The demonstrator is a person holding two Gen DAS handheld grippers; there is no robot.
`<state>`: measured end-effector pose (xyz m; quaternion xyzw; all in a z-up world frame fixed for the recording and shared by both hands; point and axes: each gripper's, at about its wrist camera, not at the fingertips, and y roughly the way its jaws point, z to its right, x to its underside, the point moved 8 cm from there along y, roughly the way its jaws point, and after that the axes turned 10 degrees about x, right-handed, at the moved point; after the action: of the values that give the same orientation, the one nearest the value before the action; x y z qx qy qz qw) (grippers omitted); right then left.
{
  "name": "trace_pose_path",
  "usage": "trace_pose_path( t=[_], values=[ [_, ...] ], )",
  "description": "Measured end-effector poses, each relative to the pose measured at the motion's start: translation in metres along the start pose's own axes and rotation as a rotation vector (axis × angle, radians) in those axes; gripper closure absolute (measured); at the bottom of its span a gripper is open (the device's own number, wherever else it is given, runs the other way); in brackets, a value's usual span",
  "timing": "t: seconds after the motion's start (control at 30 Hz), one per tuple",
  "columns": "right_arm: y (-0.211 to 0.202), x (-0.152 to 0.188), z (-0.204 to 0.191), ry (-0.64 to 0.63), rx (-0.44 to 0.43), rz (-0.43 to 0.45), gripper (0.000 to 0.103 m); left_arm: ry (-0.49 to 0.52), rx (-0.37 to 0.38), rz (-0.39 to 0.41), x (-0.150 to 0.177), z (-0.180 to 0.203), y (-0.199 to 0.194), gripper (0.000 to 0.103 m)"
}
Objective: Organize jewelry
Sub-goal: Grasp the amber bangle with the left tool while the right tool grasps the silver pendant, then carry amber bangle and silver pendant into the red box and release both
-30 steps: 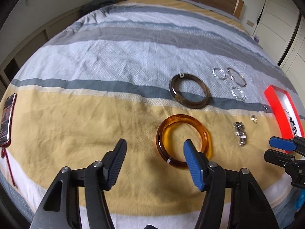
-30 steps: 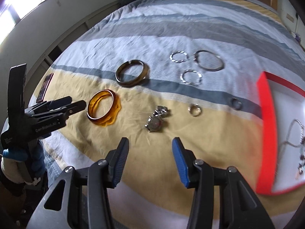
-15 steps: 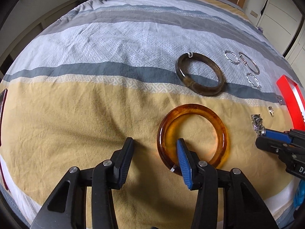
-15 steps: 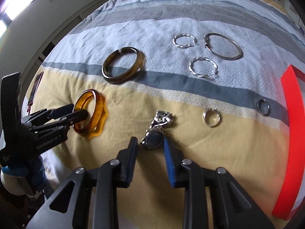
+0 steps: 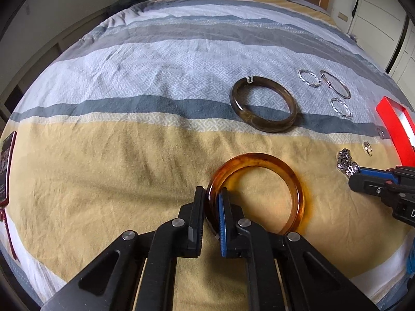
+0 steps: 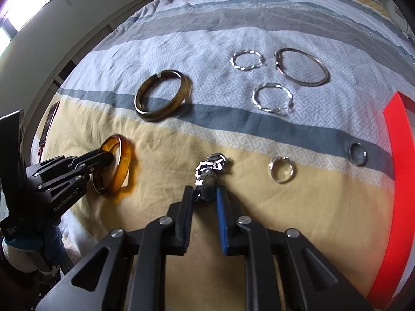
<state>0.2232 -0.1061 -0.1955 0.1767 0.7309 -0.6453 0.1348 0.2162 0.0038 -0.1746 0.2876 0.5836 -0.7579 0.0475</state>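
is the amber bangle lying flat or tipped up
Tipped up: the amber bangle stands on edge on the bedspread, its rim between the closing left claw.

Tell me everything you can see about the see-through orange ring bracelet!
The see-through amber-orange bangle is a thick, smooth, glossy ring that looks like plastic or resin, with darker mottled patches. It sits on the yellow band of the striped bedspread, casting an orange glow on the cloth. The left gripper is closing on its near-left rim, one finger inside the ring, one outside. In the right wrist view it seems tipped up on edge.
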Motion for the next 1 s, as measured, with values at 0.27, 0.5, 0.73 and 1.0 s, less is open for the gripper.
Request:
trace_pose_path(
  t=[0.27,0.5,0.73,1.0],
  values=[
    [-0.026,0.000,-0.004,0.006,-0.029,0.041,0.093,-0.004,-0.003,0.028,-0.001,0.004,-0.016,0.094],
    [-0.054,-0.002,-0.007,0.013,-0.052,0.088,0.093,0.004,-0.018,0.060,-0.004,0.012,-0.037,0.094],
    [-0.091,-0.005,-0.007,0.014,-0.064,0.153,0.093,0.018,-0.037,0.103,-0.011,0.024,-0.066,0.094],
    [-0.137,-0.001,0.012,0.033,-0.055,0.230,0.093,0.048,-0.016,0.154,-0.023,0.060,-0.094,0.094]
  ],
)
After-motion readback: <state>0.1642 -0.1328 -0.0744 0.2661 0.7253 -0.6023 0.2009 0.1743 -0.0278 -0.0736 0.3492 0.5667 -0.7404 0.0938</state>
